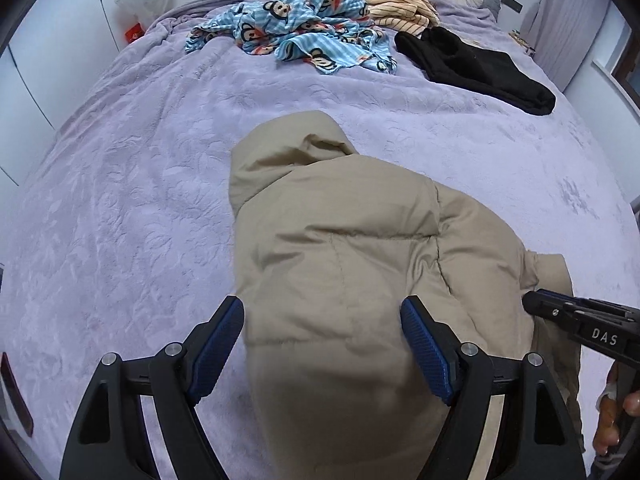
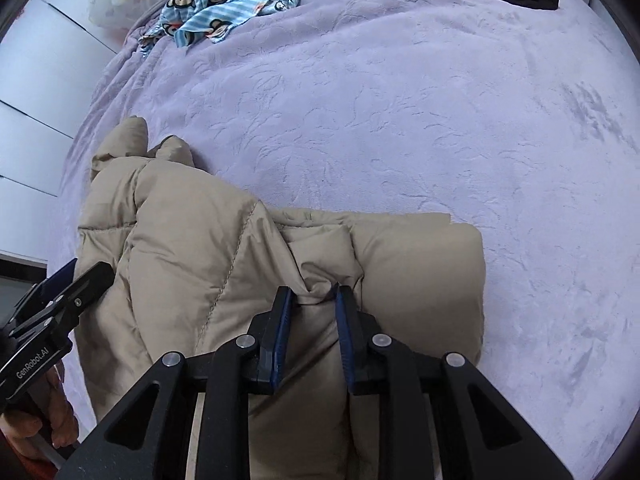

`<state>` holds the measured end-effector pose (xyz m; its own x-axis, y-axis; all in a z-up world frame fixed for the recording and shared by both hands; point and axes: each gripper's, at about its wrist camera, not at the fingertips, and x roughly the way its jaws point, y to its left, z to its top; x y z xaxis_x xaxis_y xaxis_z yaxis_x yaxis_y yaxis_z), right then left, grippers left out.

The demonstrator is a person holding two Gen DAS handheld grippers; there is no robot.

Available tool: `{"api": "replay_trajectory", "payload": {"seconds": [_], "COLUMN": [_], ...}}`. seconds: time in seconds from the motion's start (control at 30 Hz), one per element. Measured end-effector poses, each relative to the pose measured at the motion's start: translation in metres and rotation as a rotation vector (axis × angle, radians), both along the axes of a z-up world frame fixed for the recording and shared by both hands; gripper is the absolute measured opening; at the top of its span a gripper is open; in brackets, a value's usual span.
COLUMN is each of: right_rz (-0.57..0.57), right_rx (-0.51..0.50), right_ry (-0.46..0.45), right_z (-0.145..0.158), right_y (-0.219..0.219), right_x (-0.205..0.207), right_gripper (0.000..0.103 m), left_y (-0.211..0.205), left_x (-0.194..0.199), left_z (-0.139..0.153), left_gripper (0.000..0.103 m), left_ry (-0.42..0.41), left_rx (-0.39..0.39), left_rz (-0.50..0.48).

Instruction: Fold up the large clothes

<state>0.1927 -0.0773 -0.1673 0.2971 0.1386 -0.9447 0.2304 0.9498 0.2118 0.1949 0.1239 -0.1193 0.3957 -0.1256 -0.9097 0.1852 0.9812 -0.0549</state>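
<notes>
Jacket: beige padded jacket, already partly folded, lying on the near part of the lilac bed, hood end pointing toward the pillows.
Feel: looks light but bulky; soft, quilted and springy, so I'd expect folds to puff back open. The smooth shell looks likely to slide under a shallow grip.
Left gripper: jaws wide, hovering over the near panel, nothing between the pads.
Right gripper: jaws narrow, pinching a bunched ridge of fabric by the folded right-hand edge.
Where to hold: a deep pinch through a seam or folded edge, both layers together, not the puffy middle.
Elsewhere: monkey-print cloth and black garment lie well apart, farther up the bed.
</notes>
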Motion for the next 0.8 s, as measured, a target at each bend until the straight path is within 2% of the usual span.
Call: {"api": "replay_trajectory", "payload": {"seconds": [0.07, 0.27, 0.5, 0.63, 0.8], "right_rz": [0.011, 0.031, 0.037, -0.033, -0.053], "right_rx": [-0.002, 0.03, 0.023, 0.055, 0.039], "right_ry": [-0.016, -0.025, 0.037, 0.062, 0.053], "right_z": [0.014, 0.035, 0.028, 0.023, 0.03], "right_y": [0.001, 0.013, 0.027, 0.021, 0.023], "right_x": [-0.017, -0.075, -0.134, -0.146, -0.147], "right_gripper": [0.027, 0.027, 0.027, 0.027, 0.027], "left_y": [0.01, 0.026, 0.031, 0.032, 0.032], "left_x": [-0.016, -0.068, -0.104, -0.107, -0.112], "left_z": [0.005, 0.006, -0.005, -0.001, 0.002], "left_gripper": [0.081, 0.081, 0.081, 0.081, 0.081], "left_ry": [-0.003, 0.027, 0.095, 0.109, 0.123], "left_rx": [-0.001, 0.009, -0.014, -0.023, -0.024], "left_rz": [0.002, 0.005, 0.032, 0.031, 0.005]}}
